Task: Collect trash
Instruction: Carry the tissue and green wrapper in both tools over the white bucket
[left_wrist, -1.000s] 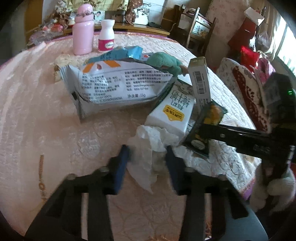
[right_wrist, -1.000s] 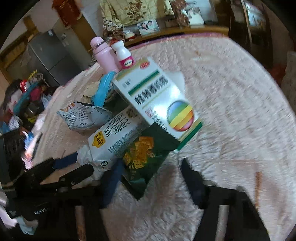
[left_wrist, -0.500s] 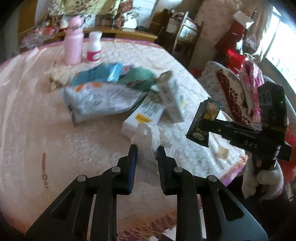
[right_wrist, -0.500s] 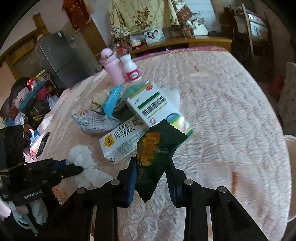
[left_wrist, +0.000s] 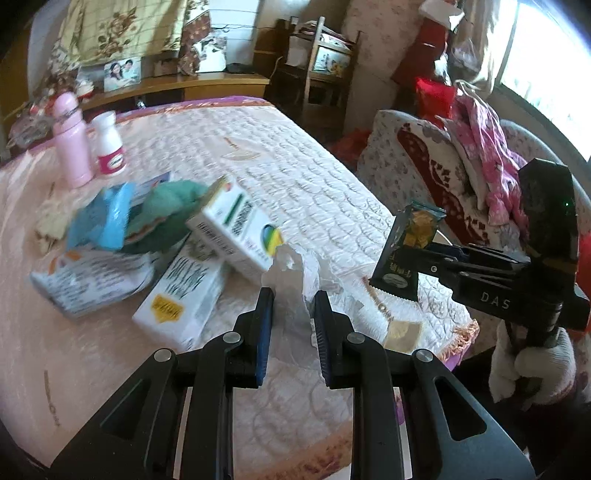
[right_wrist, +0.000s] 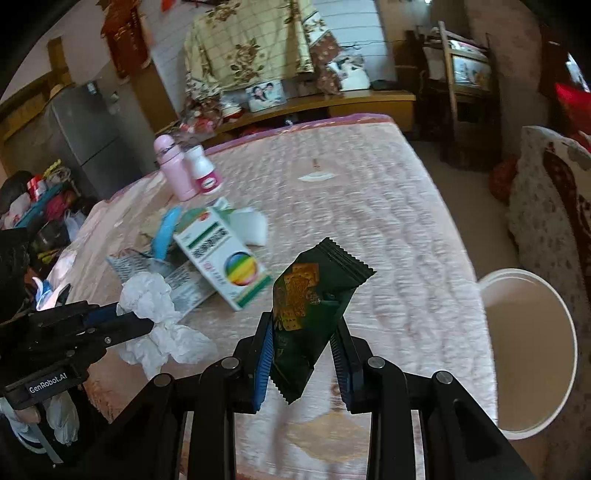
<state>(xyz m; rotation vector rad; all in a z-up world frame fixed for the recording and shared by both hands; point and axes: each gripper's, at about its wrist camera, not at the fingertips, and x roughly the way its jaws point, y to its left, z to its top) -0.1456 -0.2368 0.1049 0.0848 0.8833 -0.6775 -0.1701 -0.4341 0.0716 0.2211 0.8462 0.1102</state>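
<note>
Your left gripper (left_wrist: 291, 314) is clamped on the crumpled white tissue (left_wrist: 295, 273), which sticks up between its 2 blue-padded fingers (left_wrist: 264, 332) and hangs clear above the pink quilted table cover (left_wrist: 332, 177). Your right gripper (right_wrist: 304, 343) is pinched on the dark green snack wrapper with the yellow cracker print (right_wrist: 314, 314); the wrapper stands tilted between the pads, its crimped top leaning right. From the left wrist view that wrapper (left_wrist: 406, 251) sits off the table's right edge.

On the table, far and left of your tongs, the pile lies: a white and green medicine box with a rainbow circle (right_wrist: 225, 262), a white carton with a yellow label (left_wrist: 181, 295), a silver printed snack bag (left_wrist: 92, 273) and a blue wrapper (left_wrist: 107, 221). A white round bin (right_wrist: 528, 354) stands just right of the table, near your right gripper.
</note>
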